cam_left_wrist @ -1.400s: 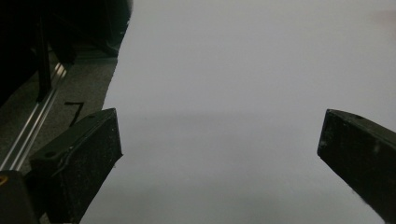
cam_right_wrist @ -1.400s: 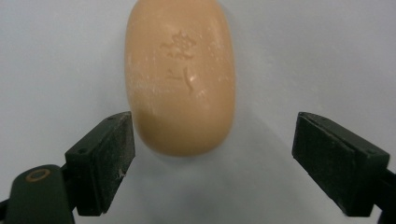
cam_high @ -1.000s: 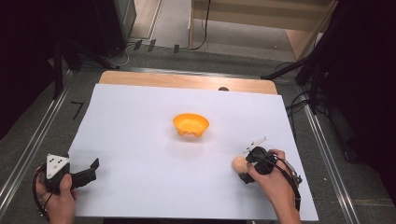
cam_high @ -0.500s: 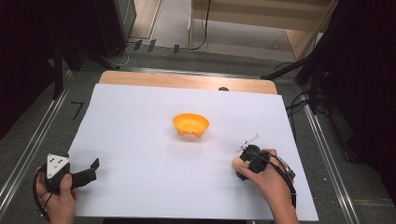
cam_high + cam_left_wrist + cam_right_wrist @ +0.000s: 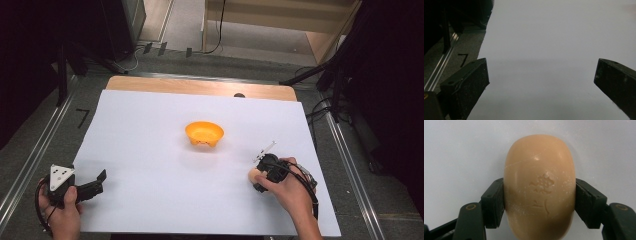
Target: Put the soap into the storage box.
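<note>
Gripping a peach-coloured bar of soap [image 5: 539, 187] from both sides, the right gripper [image 5: 263, 176] has just been closing, and its two black pads now press on the flanks of the bar, as the right gripper view shows. The soap carries a small stamped mark on its top face. In the high view it sits on the white sheet [image 5: 150, 130] that covers the worktop [image 5: 200, 86], in the right front part, near the sheet's front edge and not far from its right edge.

The orange bowl [image 5: 204, 133] stands near the middle of the sheet, well apart from the soap, with bare white surface between them.

The left gripper [image 5: 92, 186] is held at the front left corner of the sheet, low over it. Its jaws stand wide apart with nothing between them. A metal rail [image 5: 30, 165] runs along the left side, just beyond the sheet's edge. Much open sheet lies between the two grippers.
</note>
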Demonstrator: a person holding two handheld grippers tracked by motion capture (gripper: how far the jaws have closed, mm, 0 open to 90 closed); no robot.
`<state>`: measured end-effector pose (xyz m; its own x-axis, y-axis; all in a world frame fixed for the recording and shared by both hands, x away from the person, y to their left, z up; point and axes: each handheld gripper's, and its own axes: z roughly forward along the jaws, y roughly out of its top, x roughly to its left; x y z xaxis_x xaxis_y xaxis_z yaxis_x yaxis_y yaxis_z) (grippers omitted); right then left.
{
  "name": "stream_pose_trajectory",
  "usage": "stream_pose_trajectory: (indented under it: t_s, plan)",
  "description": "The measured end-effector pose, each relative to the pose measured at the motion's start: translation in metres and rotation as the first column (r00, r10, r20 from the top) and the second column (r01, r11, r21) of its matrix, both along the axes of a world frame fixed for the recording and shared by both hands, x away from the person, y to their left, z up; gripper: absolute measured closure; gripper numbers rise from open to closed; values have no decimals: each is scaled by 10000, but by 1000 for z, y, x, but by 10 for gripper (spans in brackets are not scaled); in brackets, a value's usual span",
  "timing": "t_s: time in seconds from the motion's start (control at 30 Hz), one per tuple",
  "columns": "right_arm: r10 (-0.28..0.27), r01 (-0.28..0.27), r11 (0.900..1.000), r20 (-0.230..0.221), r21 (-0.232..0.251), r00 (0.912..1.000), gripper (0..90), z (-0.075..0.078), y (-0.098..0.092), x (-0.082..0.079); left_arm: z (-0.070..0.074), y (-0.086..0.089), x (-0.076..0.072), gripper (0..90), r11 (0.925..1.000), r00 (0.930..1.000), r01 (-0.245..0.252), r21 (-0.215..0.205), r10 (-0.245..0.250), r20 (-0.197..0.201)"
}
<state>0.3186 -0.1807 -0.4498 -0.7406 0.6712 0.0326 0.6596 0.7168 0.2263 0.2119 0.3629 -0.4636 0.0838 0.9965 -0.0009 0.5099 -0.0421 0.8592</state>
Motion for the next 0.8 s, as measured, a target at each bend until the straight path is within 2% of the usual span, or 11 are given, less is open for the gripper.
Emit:
stream_pose_trajectory:
  t_s: [0.13, 0.33, 0.4, 0.5, 0.6, 0.67, 0.73, 0.77, 0.8]
  plan:
    - [232, -236, 9995, 182, 223, 9996, 330, 5, -3, 4, 0, 0, 0, 0, 10000, 10000, -34, -48, 34, -16]
    - [697, -700, 9975, 433, 58, 9966, 329, 14, -2, 13, 0, 1, 0, 0, 10000, 10000, -51, -62, 51, 19]
    - [827, -838, 9962, 457, 221, 9955, 329, 15, 0, 16, 0, 1, 0, 0, 10000, 10000, -52, -61, 52, 23]
    - [1249, -1263, 9918, 573, 207, 9905, 330, 20, 4, 22, 0, 1, -1, 0, 9999, 10000, -67, -112, 67, 52]
    - [1418, -1432, 9895, 672, 168, 9876, 329, 24, 7, 26, 0, 1, -1, 0, 9999, 10000, -69, -122, 70, 49]
    - [1840, -1859, 9824, 774, 191, 9799, 330, 30, 12, 33, 0, 1, 0, 0, 9999, 10000, -71, -113, 72, 36]
    - [1947, -1970, 9802, 817, 205, 9774, 329, 31, 13, 35, 0, 1, 0, 0, 9999, 10000, -74, -112, 74, 33]
    - [2228, -2257, 9738, 824, 273, 9714, 329, 33, 18, 41, 0, 1, 0, 0, 9999, 10000, -54, -132, 55, 42]
    - [2228, -2257, 9738, 824, 273, 9714, 329, 33, 18, 41, 0, 1, 0, 0, 9999, 10000, -54, -132, 55, 42]
